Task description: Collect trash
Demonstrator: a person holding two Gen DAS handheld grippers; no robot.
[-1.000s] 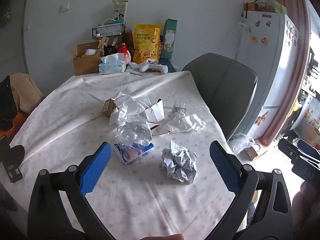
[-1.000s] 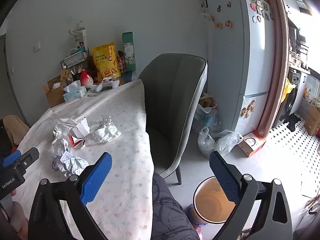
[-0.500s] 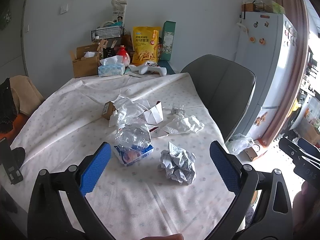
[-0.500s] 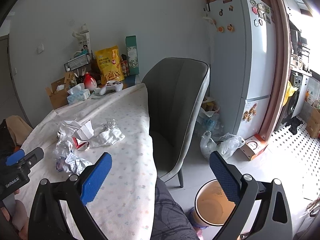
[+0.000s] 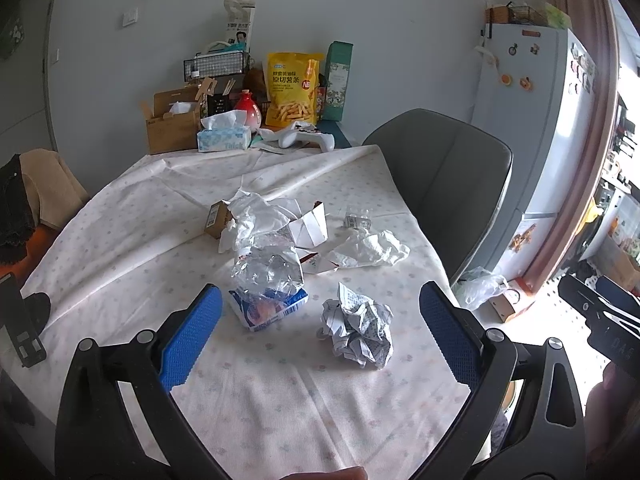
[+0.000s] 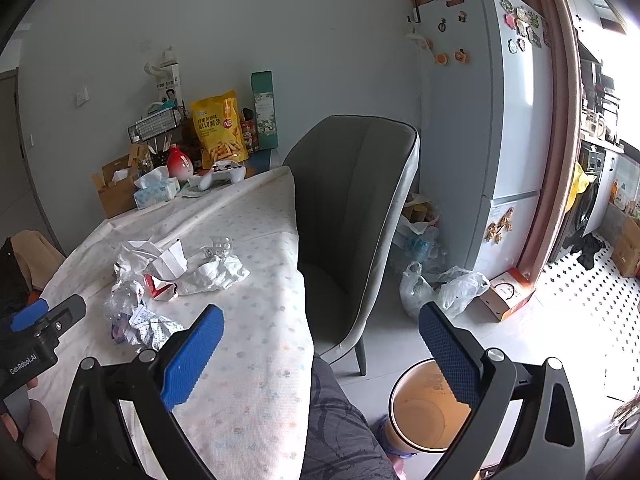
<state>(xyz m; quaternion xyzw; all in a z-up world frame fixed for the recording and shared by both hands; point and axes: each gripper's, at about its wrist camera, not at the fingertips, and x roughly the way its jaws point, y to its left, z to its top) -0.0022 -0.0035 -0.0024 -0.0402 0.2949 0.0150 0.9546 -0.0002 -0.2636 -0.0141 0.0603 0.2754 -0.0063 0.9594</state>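
Trash lies in a heap on the table's cloth (image 5: 120, 240): a crumpled printed paper ball (image 5: 360, 336), a crushed clear bottle (image 5: 268, 268) on a blue-and-white carton (image 5: 268, 312), a white tissue wad (image 5: 368, 248), a folded white box (image 5: 310, 226), a small brown box (image 5: 216, 220) and a blister pack (image 5: 358, 219). My left gripper (image 5: 320, 296) hangs open just short of the paper ball and carton, holding nothing. My right gripper (image 6: 320, 314) is open and empty beyond the table's right edge, above an orange-lined bin (image 6: 424, 412) on the floor.
A grey chair (image 6: 352, 200) stands at the table's right side, with a fridge (image 6: 488, 120) and plastic bags (image 6: 444, 288) behind it. A tissue box (image 5: 224, 140), cardboard box (image 5: 172, 128) and yellow snack bag (image 5: 294, 88) crowd the far end. A person's trouser leg (image 6: 340, 420) is beside the bin.
The right wrist view has shifted slightly, bringing the trash heap further into frame. The left gripper has barely moved. Both grippers stay open and empty.
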